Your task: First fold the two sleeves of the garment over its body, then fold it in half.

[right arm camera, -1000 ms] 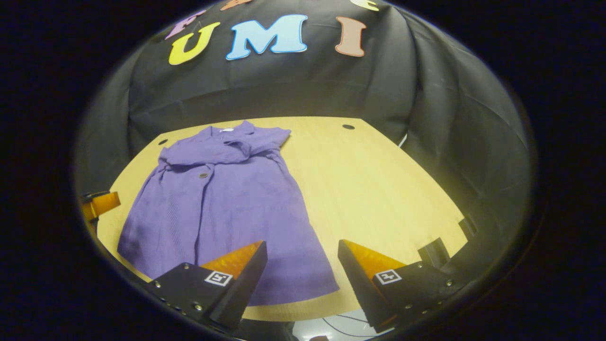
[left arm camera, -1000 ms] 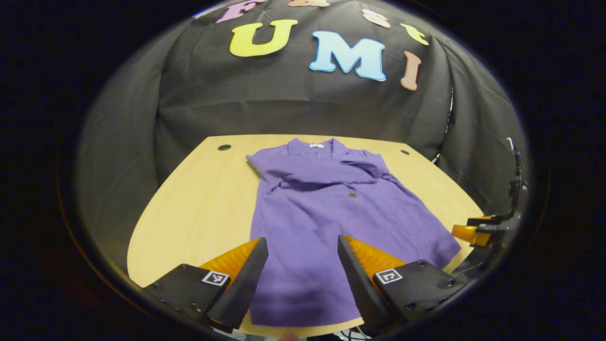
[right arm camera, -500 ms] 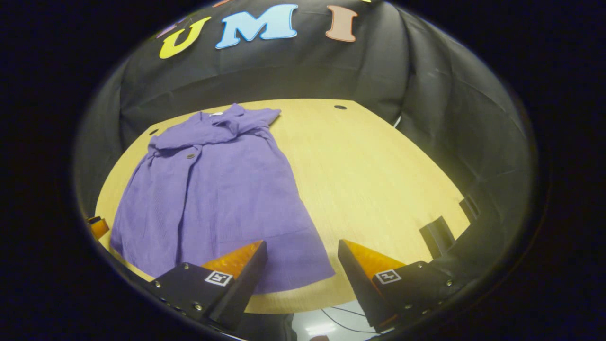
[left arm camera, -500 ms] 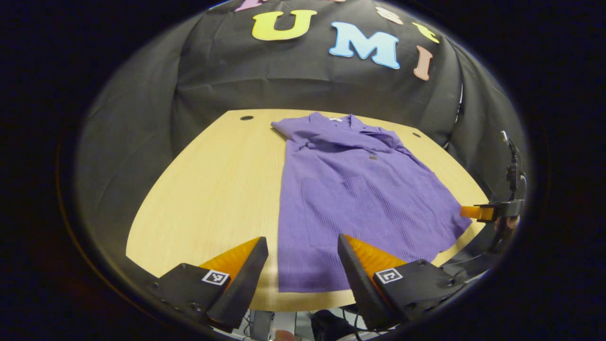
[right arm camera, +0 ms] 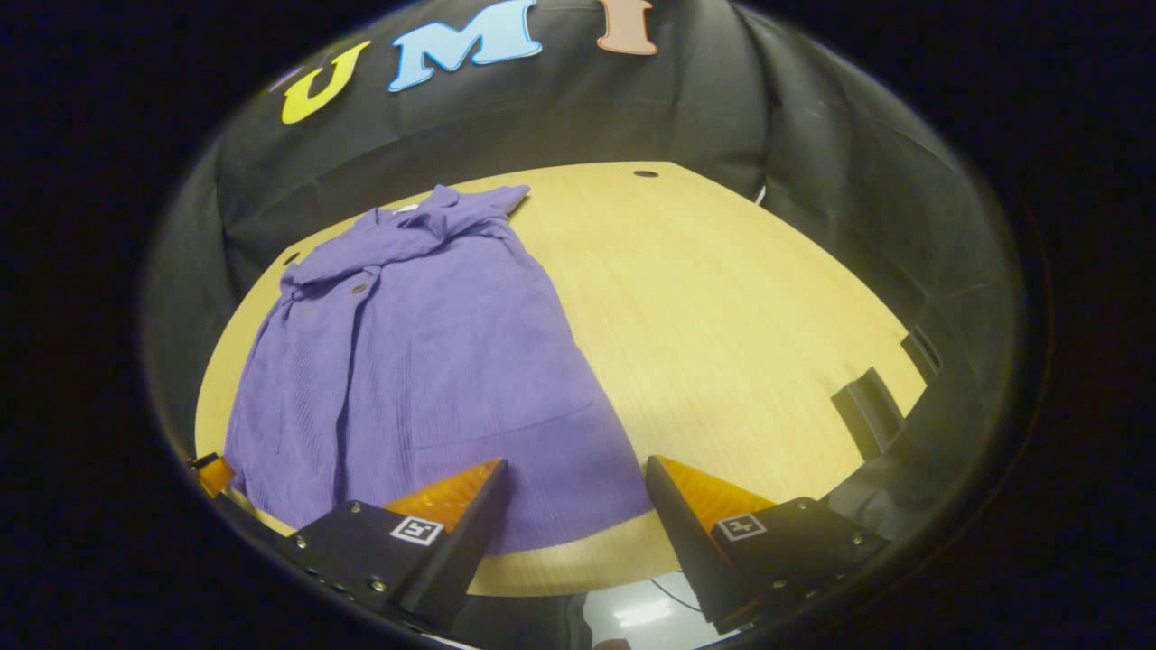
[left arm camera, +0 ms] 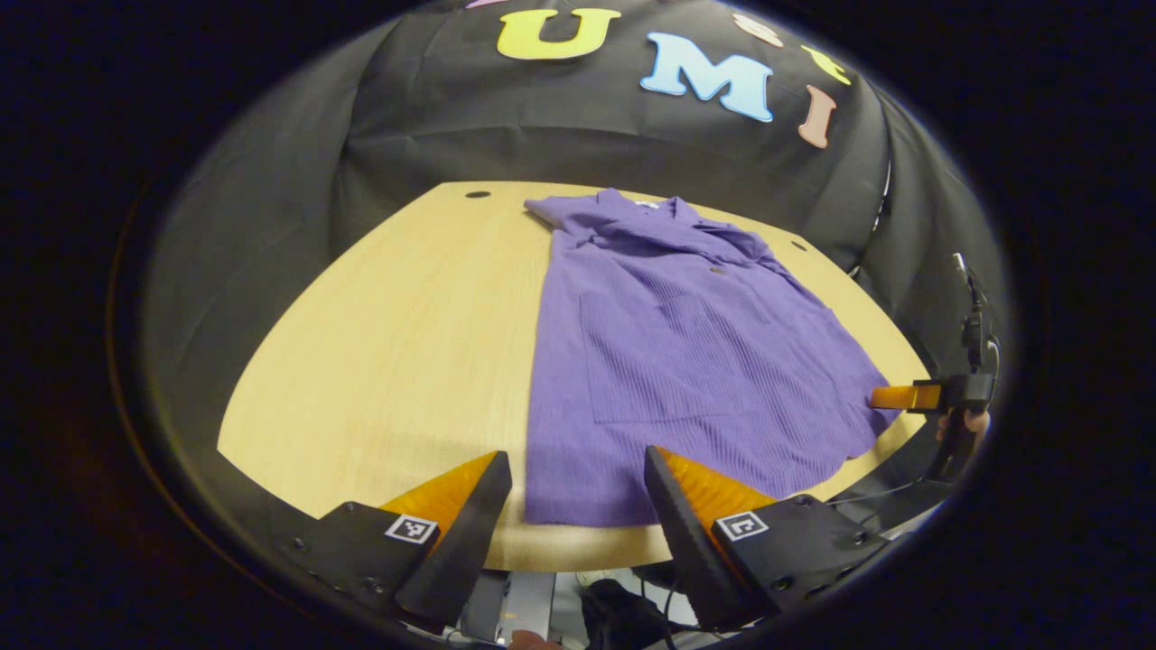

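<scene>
— Hovering over the near edge of the table (left arm camera: 388, 325), what do your two claws hold?

— Nothing. My left gripper (left arm camera: 578, 506) is spread wide, its fingers apart above the near hem of the purple garment (left arm camera: 686, 352), one finger over bare wood, the other over cloth. My right gripper (right arm camera: 578, 506) is spread just as wide over the hem's other corner, and neither one pinches anything.

— Where does the garment lie?

— Flat on the wooden table, collar toward the black cloth wall (left arm camera: 542, 153), hem toward me at the near edge. In the left gripper view it covers the right half of the tabletop; in the right gripper view the same garment (right arm camera: 424, 343) covers the left half, with bare table (right arm camera: 741, 316) stretching away beside it.

— And the sleeves?

— Both lie folded across the chest, bunched just below the collar, with a small dark button (left arm camera: 718, 269) showing on the front. The lower body is spread smooth and full length, not yet folded in half.

— Can you see one claw from the other?

— Yes. My right gripper (left arm camera: 908, 397) shows at the far right of the left gripper view, beside the hem's corner, a hand (left arm camera: 966, 424) behind it. A tip of my left gripper (right arm camera: 212, 472) peeks in at the lower left of the right gripper view.
</scene>
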`<state>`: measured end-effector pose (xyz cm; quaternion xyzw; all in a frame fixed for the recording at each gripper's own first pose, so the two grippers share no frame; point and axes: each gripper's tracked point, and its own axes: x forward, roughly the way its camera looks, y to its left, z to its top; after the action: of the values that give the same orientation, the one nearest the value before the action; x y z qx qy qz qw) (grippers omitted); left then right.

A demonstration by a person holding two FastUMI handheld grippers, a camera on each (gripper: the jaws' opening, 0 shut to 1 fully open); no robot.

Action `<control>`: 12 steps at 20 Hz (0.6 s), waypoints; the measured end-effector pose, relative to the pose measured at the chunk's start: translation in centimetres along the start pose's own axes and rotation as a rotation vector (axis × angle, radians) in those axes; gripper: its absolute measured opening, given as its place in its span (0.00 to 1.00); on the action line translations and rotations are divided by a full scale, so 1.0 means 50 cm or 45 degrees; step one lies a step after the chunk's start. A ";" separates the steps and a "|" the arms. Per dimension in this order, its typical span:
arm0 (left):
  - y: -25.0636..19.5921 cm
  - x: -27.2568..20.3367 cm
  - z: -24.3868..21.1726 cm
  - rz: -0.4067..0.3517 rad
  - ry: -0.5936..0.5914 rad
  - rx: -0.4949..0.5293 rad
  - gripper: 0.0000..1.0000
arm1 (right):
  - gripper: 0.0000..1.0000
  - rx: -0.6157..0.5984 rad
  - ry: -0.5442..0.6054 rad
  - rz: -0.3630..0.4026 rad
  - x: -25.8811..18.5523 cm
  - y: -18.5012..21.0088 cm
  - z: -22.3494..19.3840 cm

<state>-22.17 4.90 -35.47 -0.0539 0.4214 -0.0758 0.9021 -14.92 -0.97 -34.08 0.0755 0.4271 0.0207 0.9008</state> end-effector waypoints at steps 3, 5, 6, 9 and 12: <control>-0.016 0.008 -0.004 0.010 0.004 0.051 0.96 | 0.96 -0.040 0.031 0.011 0.002 0.012 -0.022; -0.045 0.020 0.002 -0.007 0.015 0.089 0.96 | 0.98 -0.057 0.019 0.013 0.003 0.017 -0.023; -0.049 0.028 0.001 -0.004 0.022 0.112 0.98 | 0.98 -0.052 0.012 0.012 0.002 0.017 -0.020; -0.062 0.038 0.003 0.001 0.011 0.181 0.85 | 0.98 -0.050 0.027 0.012 0.003 0.018 -0.023; -0.077 0.047 -0.001 -0.022 0.002 0.238 0.70 | 0.84 -0.058 0.038 0.032 0.007 0.032 -0.019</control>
<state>-21.07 0.68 -36.63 0.0271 0.4126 -0.1226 0.9022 -15.41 0.76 -34.69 0.0600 0.4389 0.0426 0.8955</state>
